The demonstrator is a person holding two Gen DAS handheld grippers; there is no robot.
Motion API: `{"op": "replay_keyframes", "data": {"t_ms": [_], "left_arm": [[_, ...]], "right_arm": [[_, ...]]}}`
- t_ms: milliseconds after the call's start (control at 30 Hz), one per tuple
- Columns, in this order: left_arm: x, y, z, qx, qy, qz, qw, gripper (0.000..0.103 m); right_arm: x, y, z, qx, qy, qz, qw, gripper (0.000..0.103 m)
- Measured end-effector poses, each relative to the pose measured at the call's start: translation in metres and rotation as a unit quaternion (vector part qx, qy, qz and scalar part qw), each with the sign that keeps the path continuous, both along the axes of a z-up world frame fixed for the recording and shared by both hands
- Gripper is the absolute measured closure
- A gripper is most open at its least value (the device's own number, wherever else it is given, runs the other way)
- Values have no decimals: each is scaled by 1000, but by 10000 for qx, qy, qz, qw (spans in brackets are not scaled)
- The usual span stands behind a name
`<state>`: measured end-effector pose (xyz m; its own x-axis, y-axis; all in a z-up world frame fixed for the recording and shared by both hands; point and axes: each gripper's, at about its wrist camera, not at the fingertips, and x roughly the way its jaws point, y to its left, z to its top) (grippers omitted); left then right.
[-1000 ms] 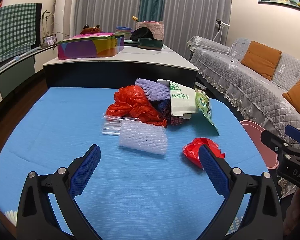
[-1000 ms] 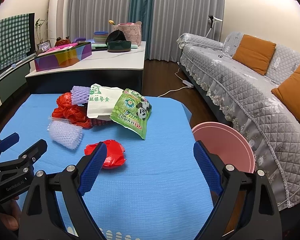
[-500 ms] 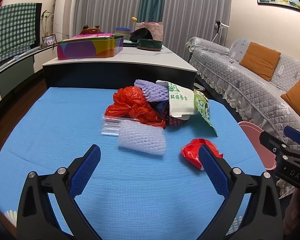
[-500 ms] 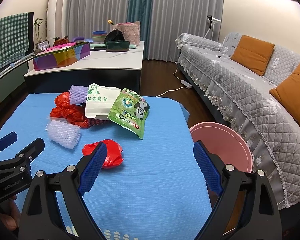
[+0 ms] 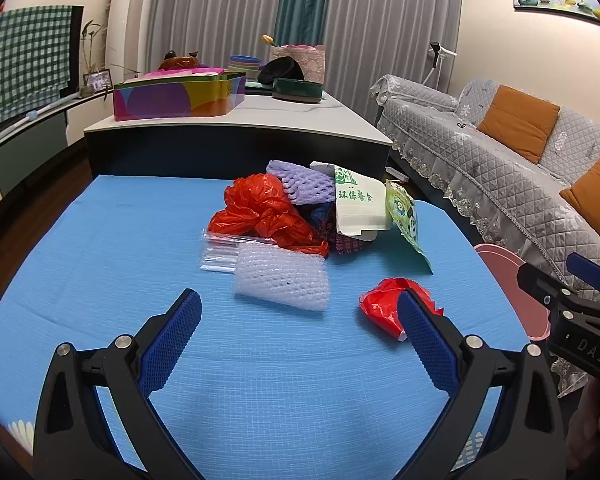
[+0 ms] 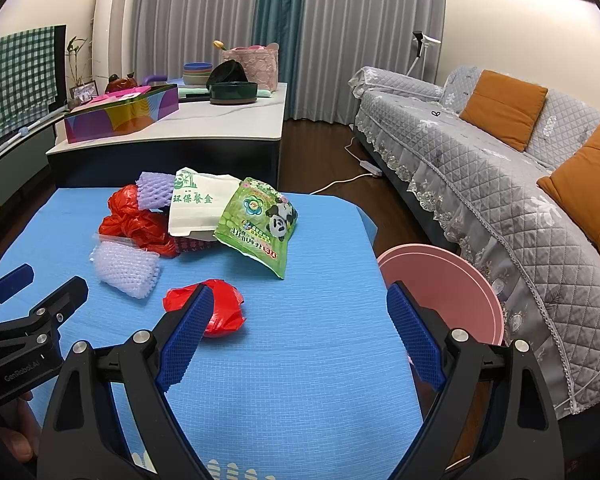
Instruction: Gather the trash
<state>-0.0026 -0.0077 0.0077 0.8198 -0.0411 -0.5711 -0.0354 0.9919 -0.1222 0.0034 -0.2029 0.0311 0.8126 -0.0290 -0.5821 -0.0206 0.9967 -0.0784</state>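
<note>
None of the trash is collected yet, we judge: the pink bin (image 6: 466, 280) beside the surface (image 6: 300, 360) shows nothing inside. We find the heap (image 5: 300, 212), the foam net (image 5: 282, 278) and the red scrap (image 6: 220, 308) all lying on the blue surface. Left claw (image 5: 300, 344) and right claw (image 6: 300, 332) hover spread, empty.

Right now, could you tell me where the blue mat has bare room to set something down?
The mat is bare along its whole left side, left of the clear wrapper, and across the near strip under both open grippers. The far middle is crowded: red bag, purple net, white box, green packet. White net and red scrap sit nearer.
</note>
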Motion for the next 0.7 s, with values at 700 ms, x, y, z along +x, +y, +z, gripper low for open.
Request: {"op": "replay_keyframes", "data": {"t_ms": [700], "left_arm": [[0, 0, 0, -4, 3, 4, 10000, 8]], "right_arm": [[1, 0, 1, 28, -6, 11, 10000, 19]]}}
